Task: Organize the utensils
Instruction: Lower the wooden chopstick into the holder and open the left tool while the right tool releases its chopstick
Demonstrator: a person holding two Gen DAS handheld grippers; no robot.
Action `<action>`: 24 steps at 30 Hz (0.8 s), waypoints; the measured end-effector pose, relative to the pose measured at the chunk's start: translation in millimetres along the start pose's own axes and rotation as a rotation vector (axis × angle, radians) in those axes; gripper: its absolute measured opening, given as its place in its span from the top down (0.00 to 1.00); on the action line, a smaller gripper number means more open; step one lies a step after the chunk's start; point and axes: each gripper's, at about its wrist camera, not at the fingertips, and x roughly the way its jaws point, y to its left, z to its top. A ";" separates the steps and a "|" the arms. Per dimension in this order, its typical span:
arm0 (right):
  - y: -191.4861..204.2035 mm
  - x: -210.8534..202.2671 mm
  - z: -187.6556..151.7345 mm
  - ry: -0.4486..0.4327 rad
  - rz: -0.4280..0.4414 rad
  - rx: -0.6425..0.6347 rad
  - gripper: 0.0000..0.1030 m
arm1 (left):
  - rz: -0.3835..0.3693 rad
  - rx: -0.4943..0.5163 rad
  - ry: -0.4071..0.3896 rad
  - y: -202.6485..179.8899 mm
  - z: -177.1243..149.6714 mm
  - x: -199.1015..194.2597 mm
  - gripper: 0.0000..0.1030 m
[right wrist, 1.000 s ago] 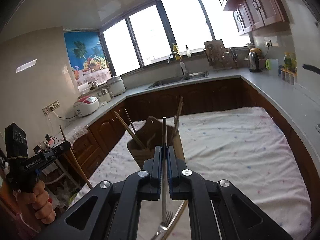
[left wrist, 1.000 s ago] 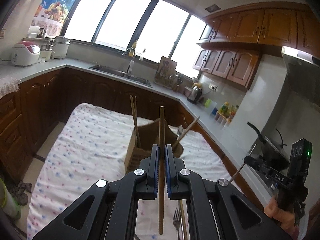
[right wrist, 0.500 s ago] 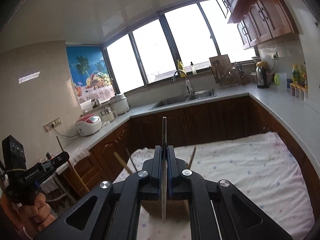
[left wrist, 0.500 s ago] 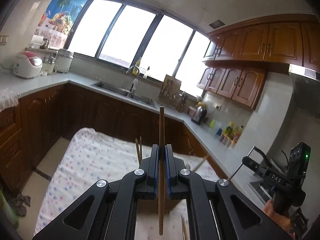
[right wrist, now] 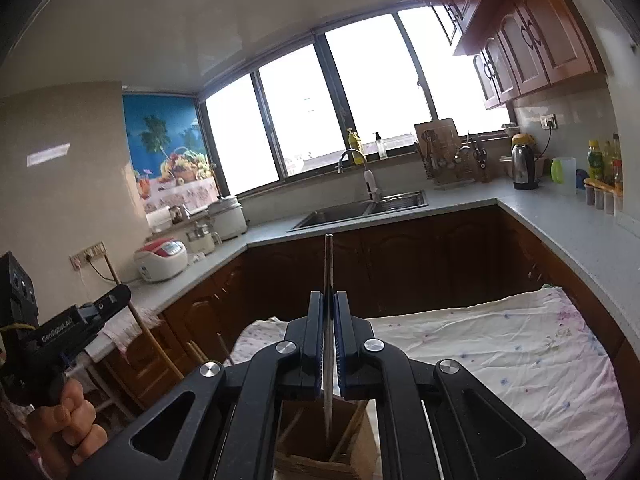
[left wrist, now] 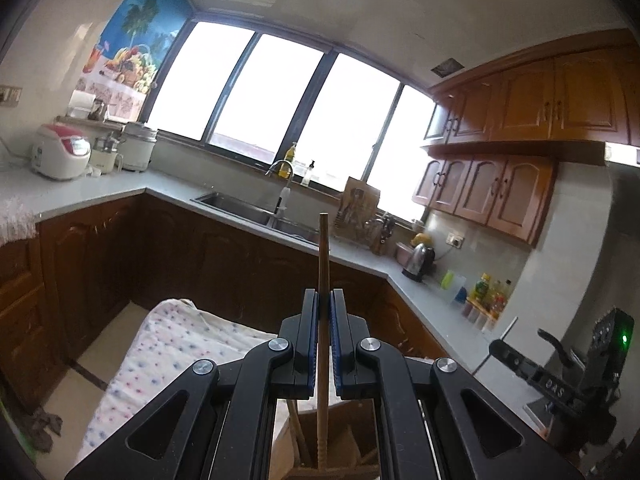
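tablecloth (right wrist: 500, 344): white, pastel dots | lower cabinets (right wrist: 420, 264): dark brown | countertop (right wrist: 560, 216): grey | chopstick (left wrist: 323, 264): tan | rice cooker (left wrist: 60, 152): white, red lid

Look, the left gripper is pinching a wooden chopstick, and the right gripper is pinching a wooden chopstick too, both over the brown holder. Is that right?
Almost. The left gripper does pinch a wooden chopstick, but the right gripper is shut on a thin grey metal utensil, not a wooden one, as the right wrist view shows. Both hang over the brown holder.
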 end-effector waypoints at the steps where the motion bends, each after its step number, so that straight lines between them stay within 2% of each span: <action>1: 0.0 2.2 -2.6 0.002 0.001 -0.003 0.95 | 0.008 -0.005 -0.001 1.1 -4.5 5.1 0.96; 6: -1.7 17.0 -22.9 0.036 0.005 0.008 0.95 | 0.038 -0.021 -0.001 -1.1 -31.9 24.3 0.96; 14: -5.7 32.4 -56.7 0.102 -0.006 0.034 0.95 | 0.058 -0.014 0.054 -5.3 -69.9 44.4 0.96; 24: -16.3 37.9 -70.7 0.151 -0.027 0.064 0.95 | 0.055 -0.001 0.147 1.9 -69.0 52.3 0.95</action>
